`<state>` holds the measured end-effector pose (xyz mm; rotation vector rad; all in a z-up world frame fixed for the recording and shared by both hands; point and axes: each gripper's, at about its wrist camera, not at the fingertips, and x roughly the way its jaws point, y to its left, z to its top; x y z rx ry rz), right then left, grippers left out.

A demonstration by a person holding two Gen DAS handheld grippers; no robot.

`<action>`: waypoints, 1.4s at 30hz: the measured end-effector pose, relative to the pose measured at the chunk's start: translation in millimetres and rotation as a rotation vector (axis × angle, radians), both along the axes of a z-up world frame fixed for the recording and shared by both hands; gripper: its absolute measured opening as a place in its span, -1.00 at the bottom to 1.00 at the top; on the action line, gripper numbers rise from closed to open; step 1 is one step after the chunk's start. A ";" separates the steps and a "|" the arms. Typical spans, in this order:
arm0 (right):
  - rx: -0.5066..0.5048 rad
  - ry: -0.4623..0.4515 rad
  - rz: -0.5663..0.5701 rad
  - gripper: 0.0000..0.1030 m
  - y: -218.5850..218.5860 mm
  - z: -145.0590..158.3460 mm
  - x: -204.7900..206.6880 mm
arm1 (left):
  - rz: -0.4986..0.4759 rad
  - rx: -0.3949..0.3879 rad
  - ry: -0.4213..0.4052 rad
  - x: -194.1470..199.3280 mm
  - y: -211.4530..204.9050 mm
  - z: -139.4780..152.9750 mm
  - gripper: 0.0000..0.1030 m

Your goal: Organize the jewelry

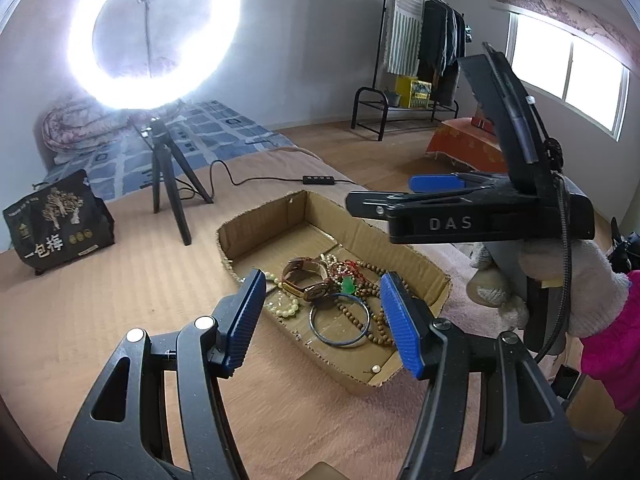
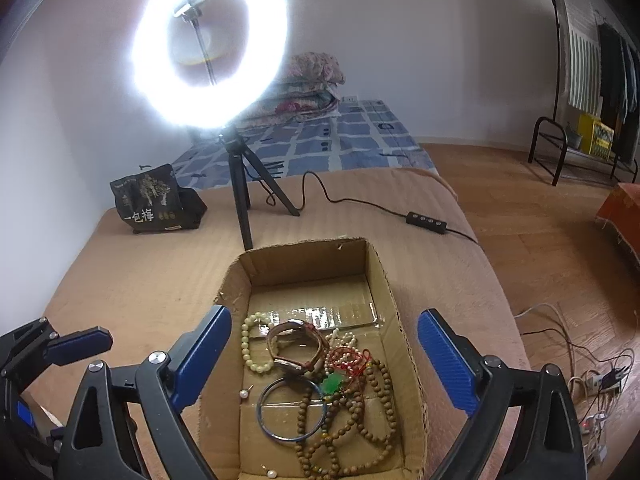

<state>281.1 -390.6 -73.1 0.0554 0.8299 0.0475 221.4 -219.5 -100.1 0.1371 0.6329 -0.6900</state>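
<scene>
A shallow cardboard box point(image 1: 424, 264) point(image 2: 384, 276) lies on the tan blanket. In it are a blue bangle point(image 1: 340, 322) point(image 2: 291, 408), a brown watch point(image 1: 306, 276) point(image 2: 298, 344), pale bead bracelets point(image 1: 285, 308) point(image 2: 250, 344), brown wooden bead strands point(image 1: 374, 316) point(image 2: 360, 412), a green pendant on red cord point(image 1: 348, 284) point(image 2: 333, 384) and loose pearls point(image 2: 273, 473). My left gripper point(image 1: 324, 320) is open and empty above the box's near side. My right gripper point(image 2: 324, 360) is open and empty over the jewelry; it also shows in the left wrist view point(image 1: 400, 196).
A lit ring light on a small tripod point(image 1: 168, 184) point(image 2: 244, 184) stands behind the box, its cable and switch point(image 2: 426, 218) trailing right. A black printed bag point(image 1: 56, 224) point(image 2: 156, 200) sits at left. A bed, clothes rack point(image 1: 420, 80) and floor cables point(image 2: 592, 380) lie beyond.
</scene>
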 end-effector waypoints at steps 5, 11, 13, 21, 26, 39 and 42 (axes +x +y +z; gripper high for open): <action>-0.015 -0.021 0.000 0.92 9.5 18.0 -16.3 | 0.028 -0.021 -0.014 -11.5 19.0 15.0 0.19; -0.057 -0.053 -0.003 0.99 22.8 39.6 -37.9 | 0.055 -0.013 -0.049 -31.0 45.6 33.8 0.19; -0.070 -0.063 0.003 0.99 28.3 47.2 -46.7 | 0.069 0.001 -0.069 -39.4 56.2 40.4 0.19; -0.116 -0.101 0.005 0.99 48.2 75.1 -84.3 | 0.127 -0.002 -0.087 -66.3 94.2 62.4 0.19; -0.162 -0.119 0.014 0.99 63.5 88.6 -106.6 | 0.157 0.000 -0.094 -79.6 110.5 72.4 0.19; -0.210 -0.152 0.017 0.99 77.2 108.9 -148.1 | 0.227 0.029 -0.072 -120.5 131.5 86.6 0.44; -0.192 -0.148 0.012 0.99 74.9 107.7 -153.1 | 0.236 0.023 -0.064 -130.8 132.6 91.6 0.55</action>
